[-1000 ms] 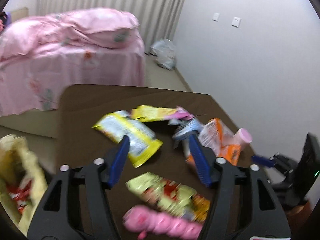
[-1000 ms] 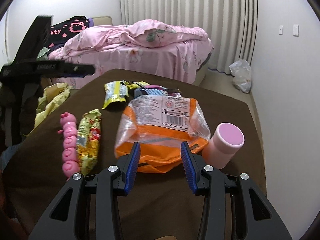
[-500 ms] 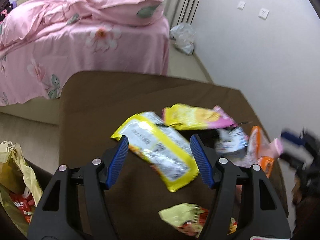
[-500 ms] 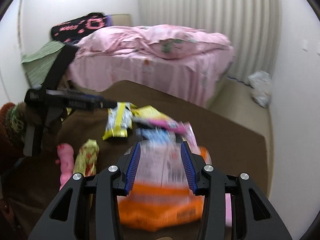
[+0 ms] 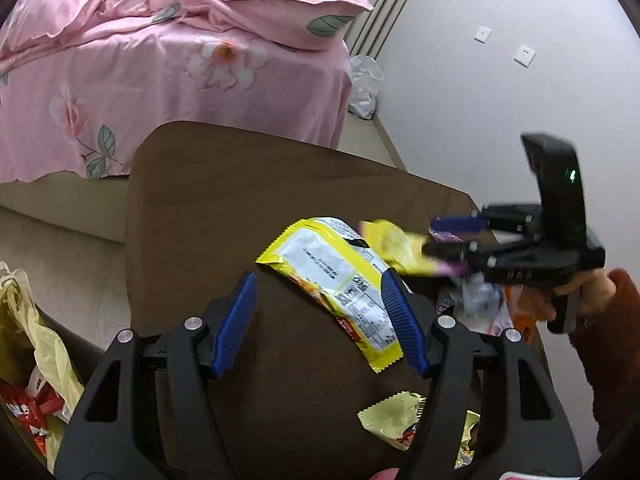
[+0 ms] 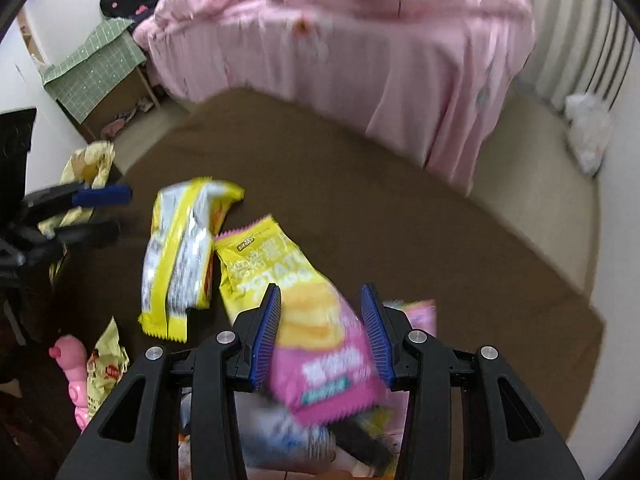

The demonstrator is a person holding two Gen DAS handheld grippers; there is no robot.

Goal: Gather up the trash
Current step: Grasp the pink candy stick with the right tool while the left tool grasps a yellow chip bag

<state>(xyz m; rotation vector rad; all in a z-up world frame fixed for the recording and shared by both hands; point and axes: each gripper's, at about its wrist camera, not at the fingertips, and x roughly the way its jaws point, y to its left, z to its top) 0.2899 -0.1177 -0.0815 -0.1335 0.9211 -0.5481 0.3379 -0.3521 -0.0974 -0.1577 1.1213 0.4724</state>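
Note:
A yellow and white snack wrapper point(image 5: 340, 280) lies on the brown table point(image 5: 224, 184). My left gripper point(image 5: 318, 320) is open over its near end, jaws on either side. A yellow and pink potato chips bag point(image 6: 304, 312) lies beside it, and my right gripper point(image 6: 320, 332) is open around its pink end. The right gripper also shows in the left wrist view point(image 5: 460, 236), and the left gripper in the right wrist view point(image 6: 100, 212). A pale green wrapper point(image 5: 404, 420) lies at the near edge. The first wrapper also shows in the right wrist view point(image 6: 180, 248).
A yellow trash bag point(image 5: 36, 344) with red wrappers inside hangs at the table's left. A pink toy point(image 6: 76, 376) lies at the near left. A pink bed point(image 5: 172, 60) stands beyond the table. A white plastic bag point(image 6: 588, 132) sits on the floor by the wall.
Both grippers have moved forward over the table: the left now straddles the yellow and white wrapper; the right left the orange bag and reached the yellow and pink chips bag.

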